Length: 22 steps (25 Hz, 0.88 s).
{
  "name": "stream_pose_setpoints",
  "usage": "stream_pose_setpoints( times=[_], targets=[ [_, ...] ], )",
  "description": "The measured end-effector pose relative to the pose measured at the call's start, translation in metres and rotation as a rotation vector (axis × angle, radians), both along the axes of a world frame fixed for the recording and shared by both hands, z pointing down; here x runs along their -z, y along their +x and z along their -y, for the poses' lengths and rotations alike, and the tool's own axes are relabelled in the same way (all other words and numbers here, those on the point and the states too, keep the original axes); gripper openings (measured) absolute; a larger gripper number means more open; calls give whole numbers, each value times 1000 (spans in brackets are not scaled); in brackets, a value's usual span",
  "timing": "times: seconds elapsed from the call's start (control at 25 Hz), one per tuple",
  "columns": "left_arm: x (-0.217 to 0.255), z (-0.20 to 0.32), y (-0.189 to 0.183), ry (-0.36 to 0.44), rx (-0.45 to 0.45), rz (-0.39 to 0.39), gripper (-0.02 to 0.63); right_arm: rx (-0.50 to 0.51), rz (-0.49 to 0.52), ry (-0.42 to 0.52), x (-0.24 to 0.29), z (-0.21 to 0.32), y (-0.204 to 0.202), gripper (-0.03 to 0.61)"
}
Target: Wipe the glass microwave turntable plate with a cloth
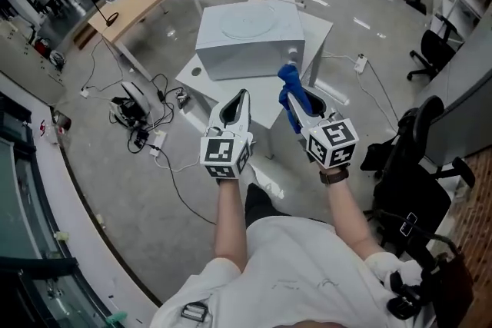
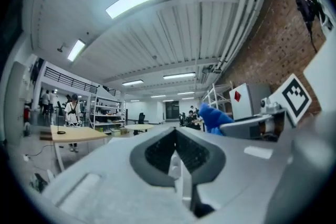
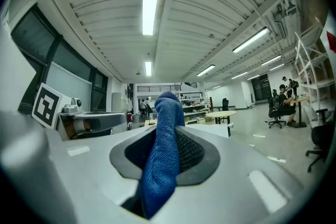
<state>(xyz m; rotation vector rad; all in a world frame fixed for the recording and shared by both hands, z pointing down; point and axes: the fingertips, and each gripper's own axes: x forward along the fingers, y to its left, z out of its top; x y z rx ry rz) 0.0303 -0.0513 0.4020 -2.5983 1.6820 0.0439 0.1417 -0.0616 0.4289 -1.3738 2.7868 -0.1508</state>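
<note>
My left gripper (image 1: 244, 96) raised ahead, fingers closed and empty, right gripper (image 1: 295, 104) beside it, fingers pinching the blue cloth (image 1: 287, 78) upright, glass plate (image 1: 250, 22) lying atop the microwave (image 1: 246, 56) on the bench (image 1: 317, 30) beyond.

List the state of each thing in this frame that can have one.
left tongs: shut, empty
right tongs: shut on the blue cloth
blue cloth: bunched, sticking up past the tongs
glass plate: flat on top of the microwave, untouched
</note>
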Motion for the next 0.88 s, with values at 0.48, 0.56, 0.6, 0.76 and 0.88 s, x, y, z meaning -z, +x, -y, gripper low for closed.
stream_pose_setpoints(
  times=[0.48, 0.56, 0.6, 0.76, 0.88],
  targets=[
    [26, -97, 25, 61, 67, 40, 2, -21, -35, 38, 20, -100, 12, 98],
    [27, -105, 24, 60, 70, 44, 2, -32, -32, 49, 25, -107, 8, 98],
    [29, -108, 23, 62, 71, 45, 2, -41, -30, 61, 30, -109, 6, 98],
    [35, -117, 15, 77, 77, 37, 2, -66, -37, 103, 42, -113, -7, 98],
    [32, -118, 0, 103, 91, 33, 2, -66, -47, 113, 42, -116, -20, 98]
  ],
)
